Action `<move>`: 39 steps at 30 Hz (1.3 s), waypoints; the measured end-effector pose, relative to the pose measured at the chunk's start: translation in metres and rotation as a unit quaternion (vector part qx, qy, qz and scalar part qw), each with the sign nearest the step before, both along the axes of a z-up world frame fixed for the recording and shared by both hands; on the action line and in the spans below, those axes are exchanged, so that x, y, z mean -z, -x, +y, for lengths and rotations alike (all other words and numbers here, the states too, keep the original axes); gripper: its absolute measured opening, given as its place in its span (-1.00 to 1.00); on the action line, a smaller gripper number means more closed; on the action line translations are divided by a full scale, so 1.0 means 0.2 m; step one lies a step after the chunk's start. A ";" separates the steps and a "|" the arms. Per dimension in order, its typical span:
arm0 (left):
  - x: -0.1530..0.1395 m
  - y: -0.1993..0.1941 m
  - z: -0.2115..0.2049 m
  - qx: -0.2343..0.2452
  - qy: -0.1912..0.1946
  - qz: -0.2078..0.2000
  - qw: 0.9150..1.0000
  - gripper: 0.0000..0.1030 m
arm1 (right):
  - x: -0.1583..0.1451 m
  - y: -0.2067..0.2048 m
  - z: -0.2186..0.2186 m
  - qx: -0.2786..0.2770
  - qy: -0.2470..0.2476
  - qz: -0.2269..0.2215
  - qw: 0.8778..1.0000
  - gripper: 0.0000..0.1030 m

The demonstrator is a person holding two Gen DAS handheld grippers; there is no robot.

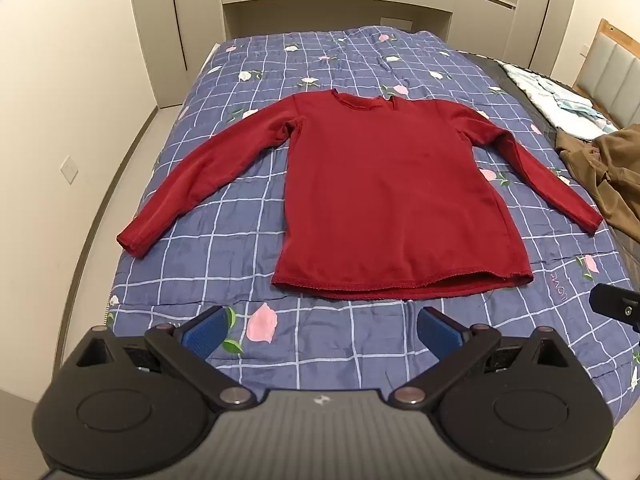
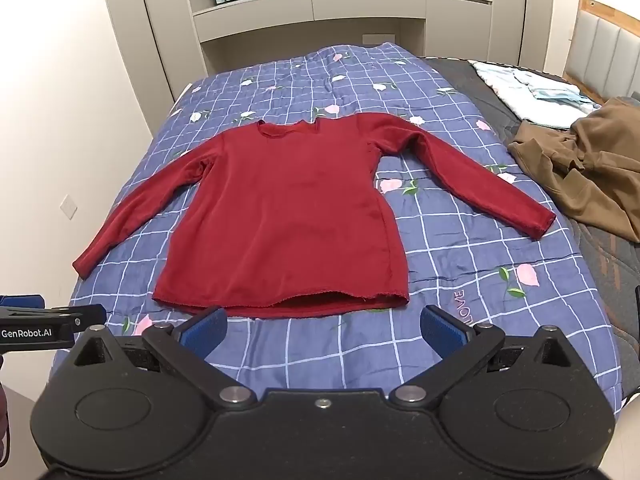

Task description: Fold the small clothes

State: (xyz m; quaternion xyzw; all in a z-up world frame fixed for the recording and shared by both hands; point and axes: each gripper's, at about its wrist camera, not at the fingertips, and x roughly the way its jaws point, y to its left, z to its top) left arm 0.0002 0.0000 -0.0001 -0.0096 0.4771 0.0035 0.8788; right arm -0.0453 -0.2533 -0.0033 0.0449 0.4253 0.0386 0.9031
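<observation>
A red long-sleeved shirt (image 1: 384, 196) lies flat on the bed, neck away from me, both sleeves spread out to the sides. It also shows in the right wrist view (image 2: 288, 216). My left gripper (image 1: 320, 330) is open and empty, held above the quilt just short of the shirt's hem. My right gripper (image 2: 322, 330) is open and empty too, just short of the hem and a little to its right. The left gripper's side (image 2: 40, 326) shows at the left edge of the right wrist view.
The shirt lies on a blue checked quilt with pink flowers (image 1: 320, 60). A crumpled brown garment (image 2: 588, 168) and a pile of light folded cloths (image 2: 528, 92) lie at the bed's right side. A wall and cupboards stand left and behind.
</observation>
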 end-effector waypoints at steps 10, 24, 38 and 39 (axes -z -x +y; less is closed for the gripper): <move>0.02 0.00 0.00 0.000 0.000 0.000 1.000 0.99 | 0.02 0.01 0.00 0.001 -0.001 0.004 1.000 0.99; 0.03 0.00 -0.01 0.002 0.000 0.002 1.000 0.99 | 0.02 0.00 0.00 0.001 -0.003 0.006 1.000 0.99; 0.04 0.00 -0.02 0.003 0.002 0.005 1.000 0.99 | 0.03 -0.01 0.00 0.001 -0.003 0.008 1.000 0.99; 0.04 0.00 -0.02 0.003 0.002 0.005 1.000 0.99 | 0.03 -0.01 0.00 0.000 -0.003 0.008 1.000 0.99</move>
